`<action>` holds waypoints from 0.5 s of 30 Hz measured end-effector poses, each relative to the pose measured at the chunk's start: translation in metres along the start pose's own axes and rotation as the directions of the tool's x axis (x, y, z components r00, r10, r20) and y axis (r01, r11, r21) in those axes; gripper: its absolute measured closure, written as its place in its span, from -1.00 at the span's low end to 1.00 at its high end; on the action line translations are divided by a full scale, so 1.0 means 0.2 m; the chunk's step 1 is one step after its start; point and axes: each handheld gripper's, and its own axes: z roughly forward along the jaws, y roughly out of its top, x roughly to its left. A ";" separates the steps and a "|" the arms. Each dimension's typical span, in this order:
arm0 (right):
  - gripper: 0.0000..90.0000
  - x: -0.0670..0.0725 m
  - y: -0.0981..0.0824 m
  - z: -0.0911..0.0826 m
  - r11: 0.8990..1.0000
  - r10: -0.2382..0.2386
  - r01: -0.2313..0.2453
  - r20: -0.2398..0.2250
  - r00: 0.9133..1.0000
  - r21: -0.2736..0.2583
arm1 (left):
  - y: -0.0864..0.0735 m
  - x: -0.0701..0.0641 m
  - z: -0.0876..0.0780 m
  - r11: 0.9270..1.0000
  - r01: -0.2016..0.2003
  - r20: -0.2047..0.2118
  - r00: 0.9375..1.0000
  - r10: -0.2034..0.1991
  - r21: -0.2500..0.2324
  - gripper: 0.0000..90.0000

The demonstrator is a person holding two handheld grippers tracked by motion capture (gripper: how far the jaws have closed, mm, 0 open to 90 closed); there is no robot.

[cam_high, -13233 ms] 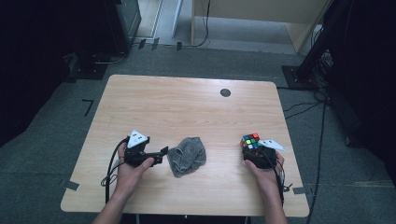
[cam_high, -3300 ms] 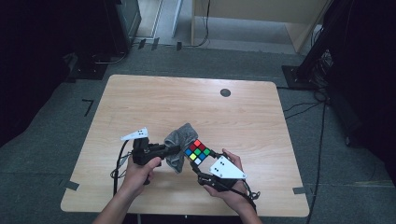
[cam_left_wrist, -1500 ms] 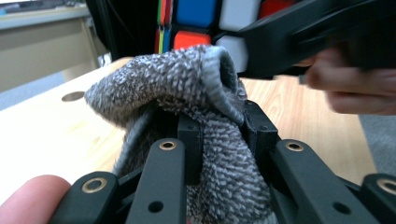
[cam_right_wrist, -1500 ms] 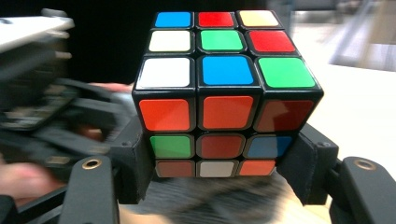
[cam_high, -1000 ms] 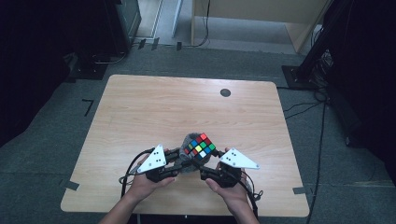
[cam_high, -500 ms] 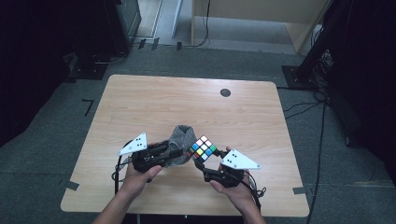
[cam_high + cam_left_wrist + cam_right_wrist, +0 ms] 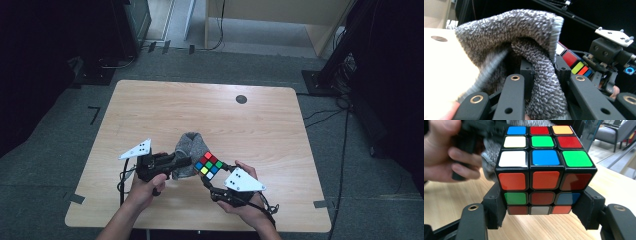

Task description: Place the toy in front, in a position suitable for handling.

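Cube and cloth held together above the near part of the table.

The cube (image 7: 208, 165) sits clamped between the jaws of the right tongs (image 7: 212, 172), lifted off the table (image 7: 280, 150); the right gripper view shows its lower side layers pinched between the black pads, orange face toward the camera. A grey cloth (image 7: 187, 155) lies against the cube's left side, pinched in the closed left tongs (image 7: 182, 162), its folds bunched over the jaws in the left gripper view. Both hands come in from the near edge, close together. A dark round hole (image 7: 241, 99) marks the far part of the table.
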 end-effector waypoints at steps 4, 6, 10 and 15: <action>-0.23 0.02 -0.03 0.05 0.997 -0.025 0.024 0.016 1.000 0.068 | 0.03 -0.02 -0.03 0.998 0.015 0.053 0.999 -0.012 -0.057 0.67; -0.23 0.03 -0.03 0.05 0.996 -0.039 0.036 0.028 0.999 0.086 | 0.03 -0.01 -0.02 1.000 0.014 0.006 1.000 -0.014 -0.028 0.67; -0.23 0.03 -0.01 0.03 0.998 -0.042 0.039 0.035 0.999 0.057 | 0.00 0.01 0.00 0.999 0.031 -0.054 0.998 -0.029 0.028 0.67; -0.23 0.03 -0.03 0.06 0.994 -0.046 0.040 0.053 0.998 0.106 | 0.04 -0.05 -0.01 0.999 -0.006 0.016 1.000 0.006 -0.034 0.67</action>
